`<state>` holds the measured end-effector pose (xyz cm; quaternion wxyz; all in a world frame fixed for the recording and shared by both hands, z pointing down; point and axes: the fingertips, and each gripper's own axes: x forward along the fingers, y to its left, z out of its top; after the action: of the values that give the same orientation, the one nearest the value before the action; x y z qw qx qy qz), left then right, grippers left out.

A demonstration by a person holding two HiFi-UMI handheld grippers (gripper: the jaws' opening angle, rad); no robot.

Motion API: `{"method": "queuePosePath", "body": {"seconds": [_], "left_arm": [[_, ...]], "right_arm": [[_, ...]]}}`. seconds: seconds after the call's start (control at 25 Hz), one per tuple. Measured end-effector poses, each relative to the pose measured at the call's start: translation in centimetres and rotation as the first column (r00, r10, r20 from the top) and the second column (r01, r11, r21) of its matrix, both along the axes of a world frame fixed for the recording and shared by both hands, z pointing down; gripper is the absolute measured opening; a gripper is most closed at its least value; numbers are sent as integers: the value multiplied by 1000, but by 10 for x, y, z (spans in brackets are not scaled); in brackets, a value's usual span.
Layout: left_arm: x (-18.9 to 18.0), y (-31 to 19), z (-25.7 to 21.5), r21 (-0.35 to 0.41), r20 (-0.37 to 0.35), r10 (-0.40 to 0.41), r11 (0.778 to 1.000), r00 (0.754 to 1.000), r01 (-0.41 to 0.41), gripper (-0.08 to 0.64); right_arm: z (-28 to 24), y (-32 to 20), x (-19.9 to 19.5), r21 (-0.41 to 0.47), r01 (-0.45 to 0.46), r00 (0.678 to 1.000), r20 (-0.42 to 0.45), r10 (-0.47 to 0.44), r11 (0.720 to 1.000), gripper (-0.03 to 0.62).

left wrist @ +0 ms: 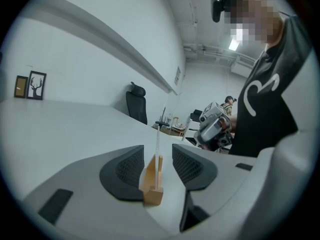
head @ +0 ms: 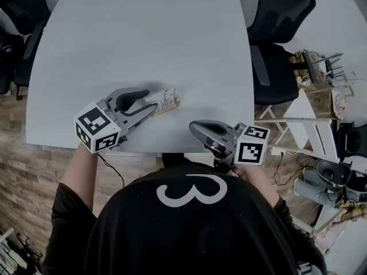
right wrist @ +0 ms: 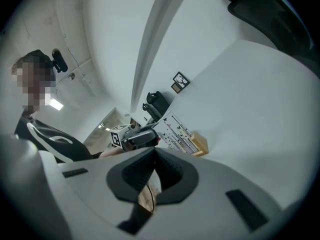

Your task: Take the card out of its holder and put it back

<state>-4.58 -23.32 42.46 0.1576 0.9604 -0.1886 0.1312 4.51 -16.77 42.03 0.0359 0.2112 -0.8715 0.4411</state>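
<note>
As counted on the table (head: pixel 143 27): 1 card (head: pixel 165 98), 1 wooden holder (head: pixel 168 107), 2 tools. Card upright in holder, near front edge, between jaws of left tool (head: pixel 152 101); jaws wide, one each side. Right tool (head: pixel 192 125) at front edge, right of holder, pointing left, jaws together, empty.

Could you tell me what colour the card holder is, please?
Light tan wood; the left gripper view shows the card holder best.
</note>
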Motion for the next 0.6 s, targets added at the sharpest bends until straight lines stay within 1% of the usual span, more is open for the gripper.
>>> {"method": "queuePosePath", "body": {"seconds": [0.08,0.16,0.28,0.4,0.48,0.6], "left_arm": [[-6,-1,-5,-3,-25,-47,999,999,47,197],[-13,0,-11,-7,-47,-84,996,995,84,217],[-21,9,-26,-4,-66,-118,993,991,118,221],[-28,24,-43,11,-72,-145,989,987,147,220],[-30,39,-54,-2,-94,-162,987,982,162,219],[-29,70,-72,-32,-133,-161,987,978,158,219]], "right_arm": [[-2,5,0,5,-2,1000,0,2,1000,6],[-6,9,-1,12,-3,1000,2,3,1000,6],[-16,16,-4,38,-3,1000,9,3,999,6],[-29,22,-7,87,-2,1000,13,1,996,6],[-36,30,-7,114,-4,1000,13,2,994,6],[-50,47,-8,147,-11,1000,21,8,989,6]]}}
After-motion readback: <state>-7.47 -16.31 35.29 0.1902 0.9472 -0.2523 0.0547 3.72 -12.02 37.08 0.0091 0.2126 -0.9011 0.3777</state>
